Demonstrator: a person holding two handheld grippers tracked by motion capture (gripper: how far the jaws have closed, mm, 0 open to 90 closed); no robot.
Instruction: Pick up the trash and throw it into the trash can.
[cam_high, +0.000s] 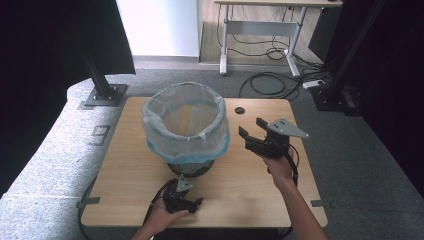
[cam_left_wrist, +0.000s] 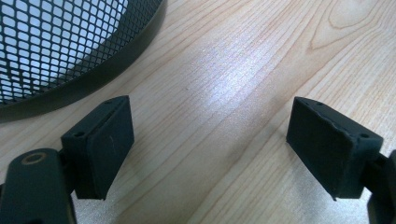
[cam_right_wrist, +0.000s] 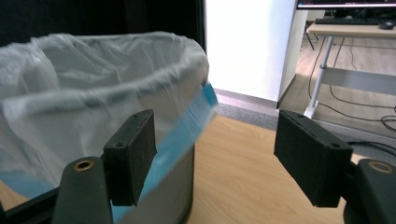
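The bin (cam_high: 186, 131) stands mid-bench with its liner bag (cam_high: 165, 142) already folded over the rim, while the left tongs (cam_high: 192, 204) and right tongs (cam_high: 250, 129), both spread and empty, suggest only tidying remains.

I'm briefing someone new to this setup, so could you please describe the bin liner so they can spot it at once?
Start at the wooden table. On its middle stands a black mesh wastebasket. The bin liner is the thin translucent white bag lining it, folded over the rim, with a blue band along its hanging edge, the only soft, pale thing on the table.
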